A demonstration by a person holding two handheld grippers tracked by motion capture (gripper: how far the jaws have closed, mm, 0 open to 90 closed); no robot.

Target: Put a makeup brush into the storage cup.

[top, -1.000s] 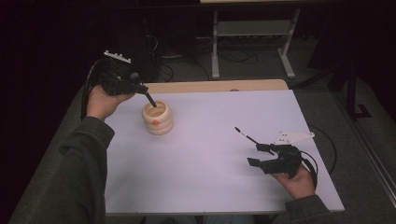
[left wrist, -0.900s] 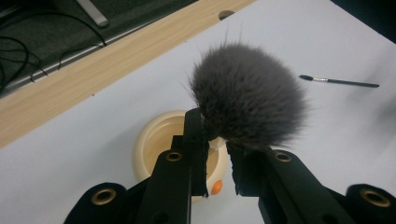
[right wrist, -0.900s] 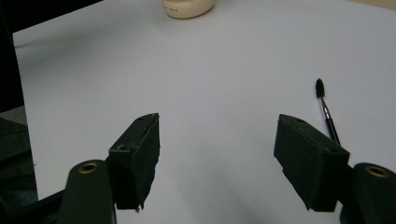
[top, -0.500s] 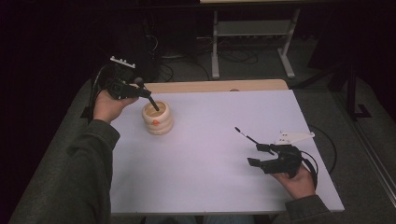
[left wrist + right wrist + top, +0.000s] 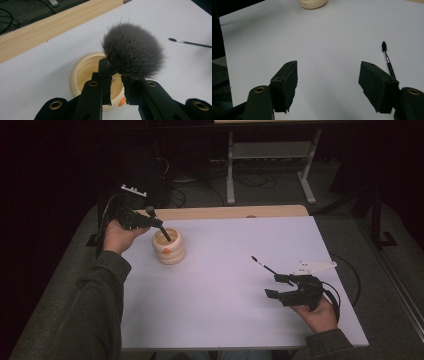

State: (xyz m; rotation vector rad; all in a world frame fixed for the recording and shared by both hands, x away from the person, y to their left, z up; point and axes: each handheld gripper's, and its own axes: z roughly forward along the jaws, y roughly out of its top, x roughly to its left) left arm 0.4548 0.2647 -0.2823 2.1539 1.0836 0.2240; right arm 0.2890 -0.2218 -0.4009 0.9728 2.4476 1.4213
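Observation:
A cream ringed cup (image 5: 169, 252) with an orange dot stands on the left of the white table top (image 5: 225, 310). My left gripper (image 5: 150, 221) is shut on a big makeup brush (image 5: 161, 230). Its handle slants down into the cup's mouth. In the left gripper view the jaws (image 5: 115, 75) pinch the brush just under its fluffy grey head (image 5: 132, 51), right above the cup (image 5: 82, 72). My right gripper (image 5: 272, 286) rests low at the right, open and empty (image 5: 328, 75). A thin black brush (image 5: 263, 265) lies flat just beyond its right jaw (image 5: 387, 61).
A wooden strip (image 5: 230, 212) runs along the table's far edge. Behind it on the dark floor are a metal stand (image 5: 270, 165) and loose cables. The cup's base (image 5: 313, 3) appears far ahead in the right gripper view.
My left hand has come down toward the cup, and the brush handle now reaches deeper into its mouth. The right gripper and thin brush have not moved.

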